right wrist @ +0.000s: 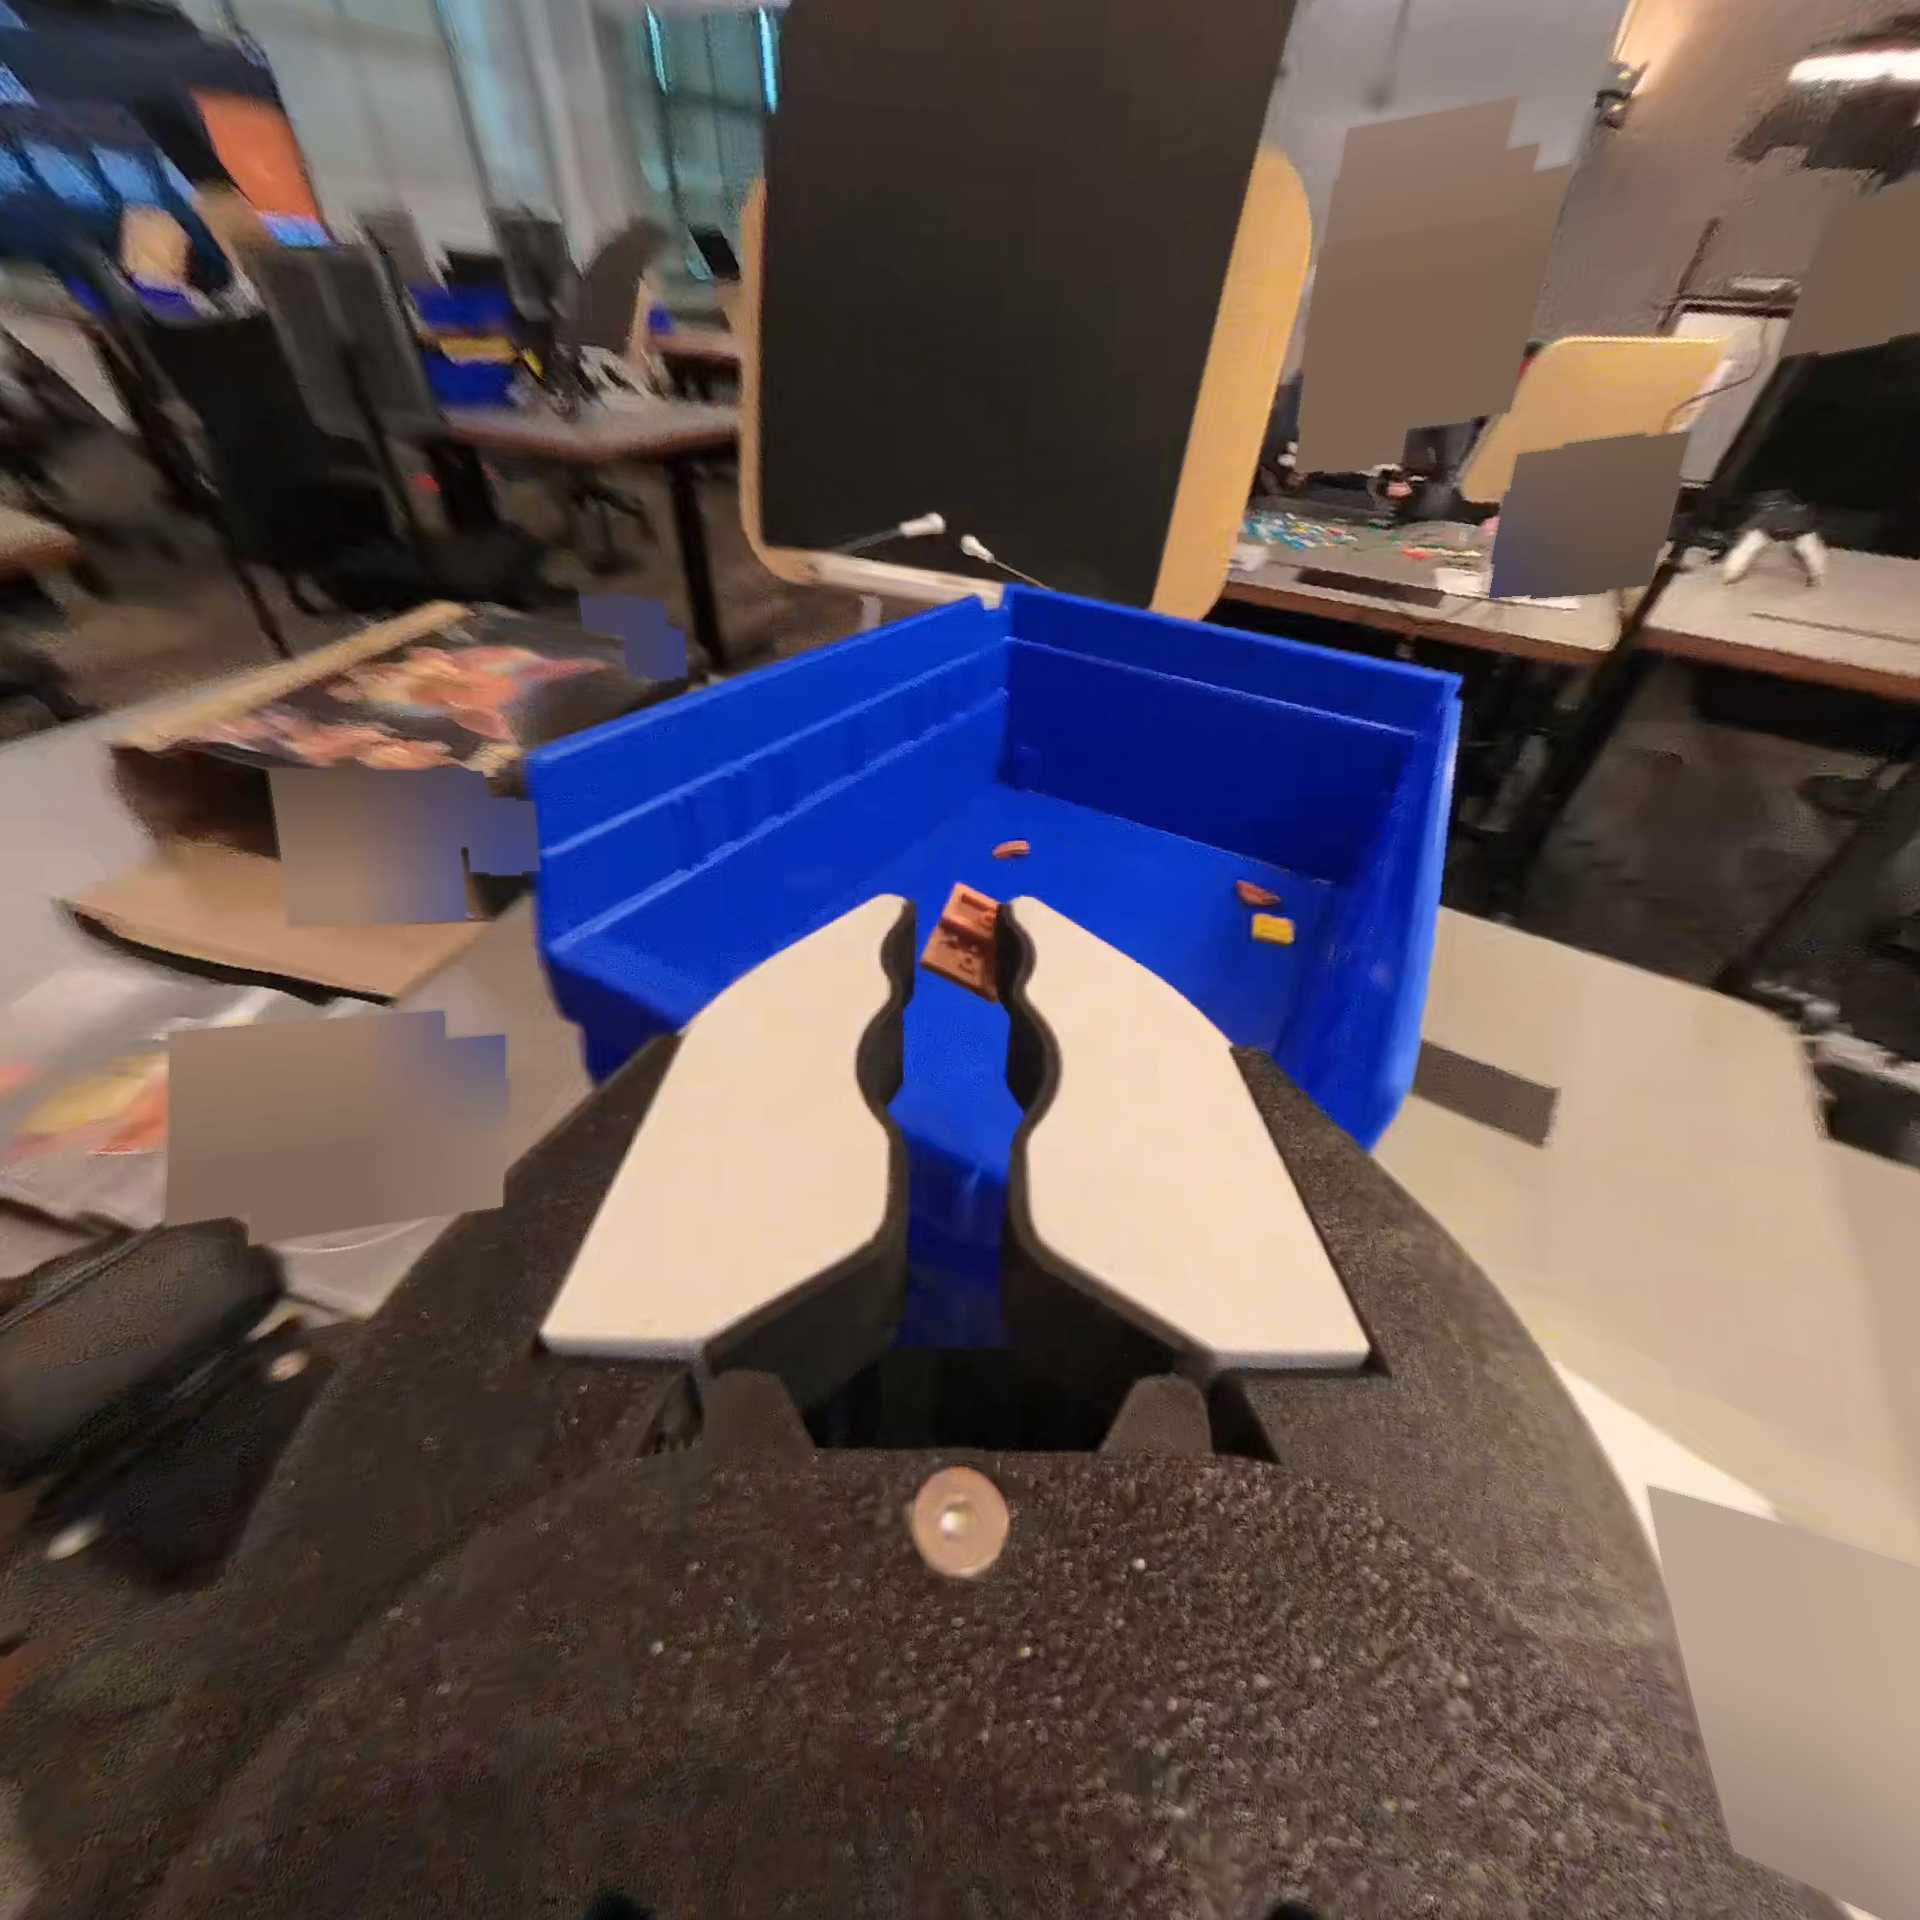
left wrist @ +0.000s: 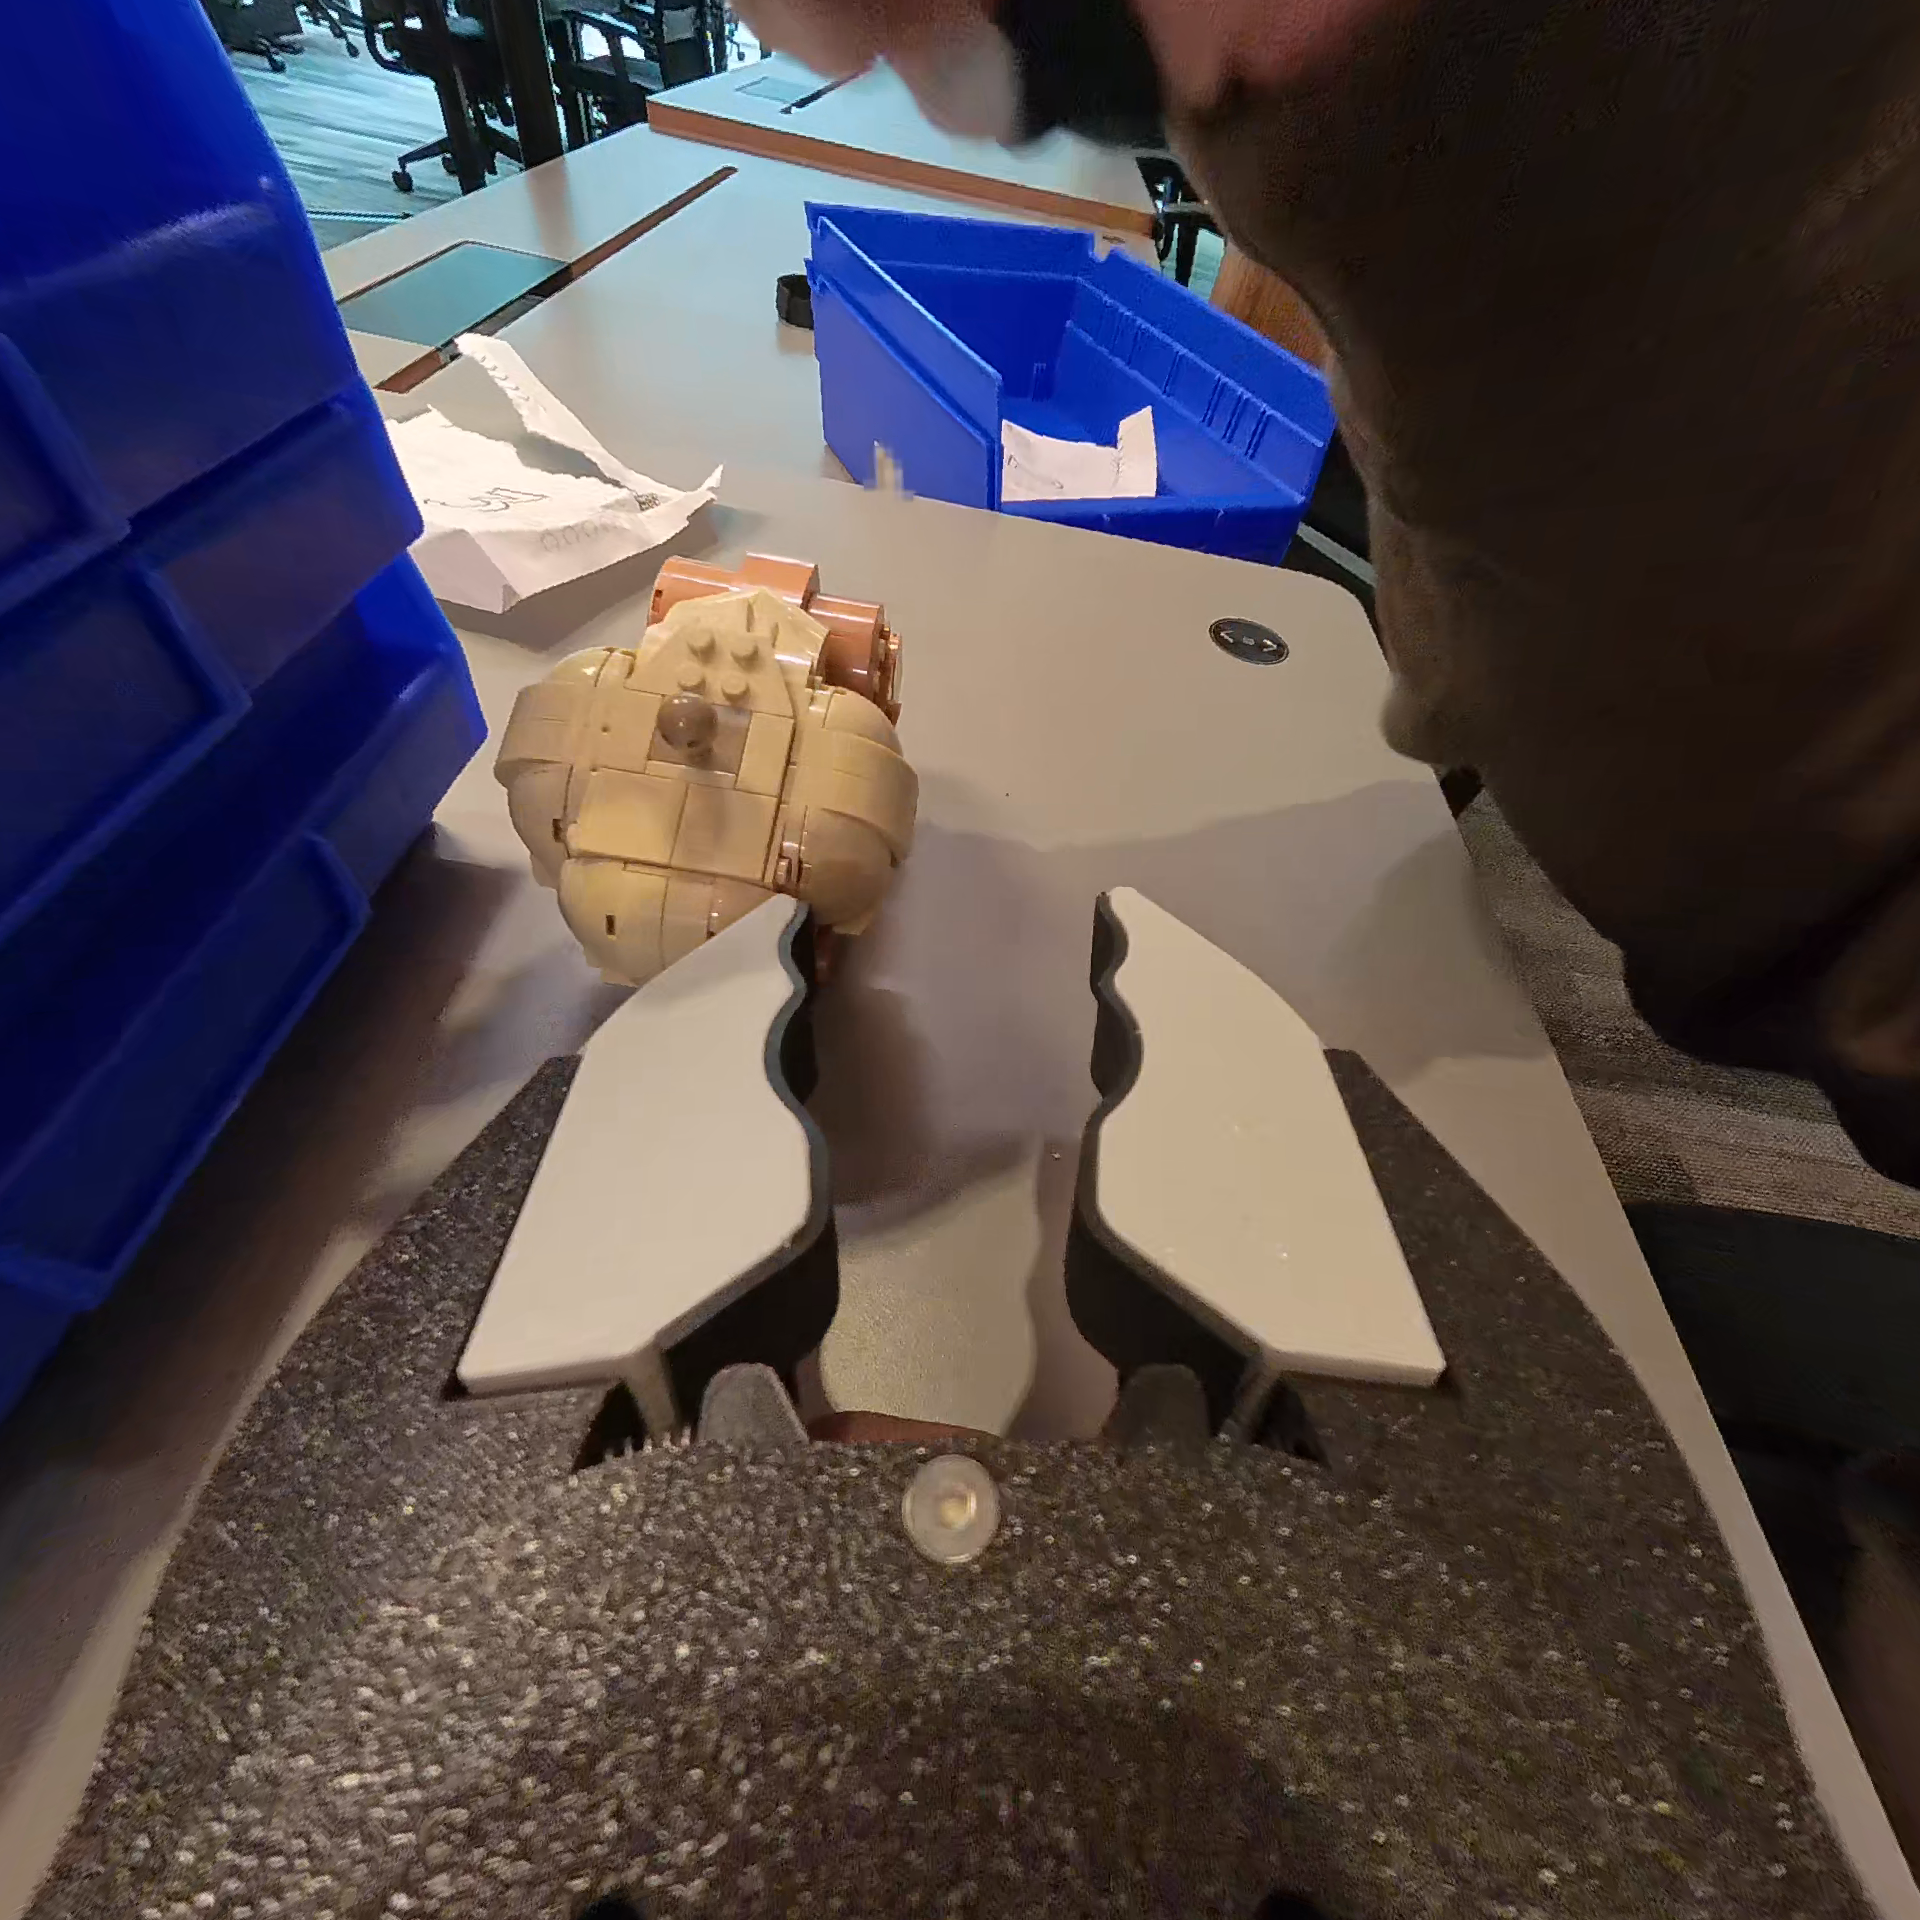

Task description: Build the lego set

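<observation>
Right gripper (right wrist: 958, 925), grey fingers nearly closed, pinches a reddish-brown studded wedge plate (right wrist: 962, 943) above an open blue plastic bin (right wrist: 769, 769). On the bin floor: two small brown pieces (right wrist: 1010, 850), one yellow plate (right wrist: 1272, 928).

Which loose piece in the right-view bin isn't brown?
The small yellow plate near the blue bin's right wall. The piece beside it, the far one and the plate between the right gripper's tips are all reddish-brown.
</observation>
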